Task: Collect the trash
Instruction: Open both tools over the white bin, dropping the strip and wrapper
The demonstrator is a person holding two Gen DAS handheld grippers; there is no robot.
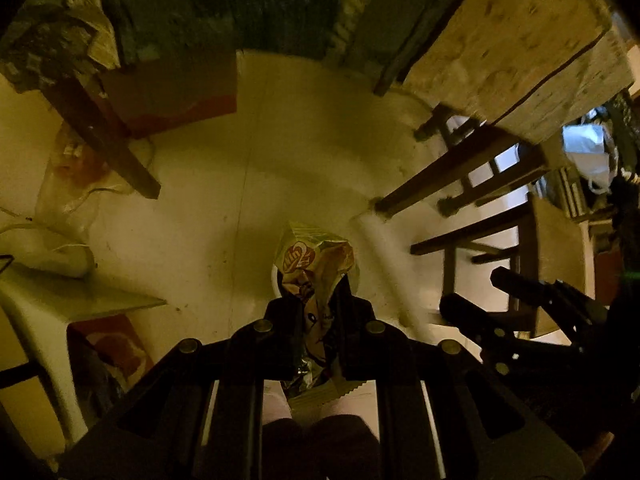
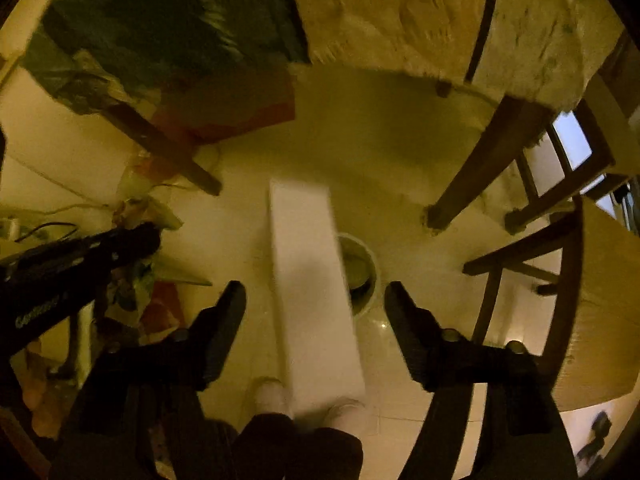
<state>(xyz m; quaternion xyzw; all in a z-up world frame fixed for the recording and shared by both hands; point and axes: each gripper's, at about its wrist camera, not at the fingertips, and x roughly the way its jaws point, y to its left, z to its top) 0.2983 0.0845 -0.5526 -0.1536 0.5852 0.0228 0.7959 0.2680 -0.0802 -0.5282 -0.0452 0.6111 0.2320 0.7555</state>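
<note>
Crumpled snack wrapper (image 1: 316, 276) sits pinched between the left tongs (image 1: 318, 320), whose two dark fingers are pressed in against it from either side. Its printed upper part sticks out past the fingertips, and a silvery crinkled tail hangs back between the fingers toward the camera. Its long axis runs along the fingers, straight ahead in the left wrist view. Just beyond and under the wrapper a pale round rim shows, the same small round bin (image 2: 360, 276) that the right wrist view shows standing on the floor (image 1: 224, 168).

Right tongs (image 2: 316, 300) are spread wide and hold nothing. Between their fingers in that view lies a long white board (image 2: 312, 280), blurred, running from near the camera away across the floor; its far right edge overlaps the bin's rim. The left tongs also appear at the left edge of that view.

Open pale floor lies ahead of both tongs. Dark wooden chair legs (image 1: 452, 176) stand to the right, another leg (image 1: 116, 148) to the left, with a clear plastic bag (image 1: 72, 184) beside it.
</note>
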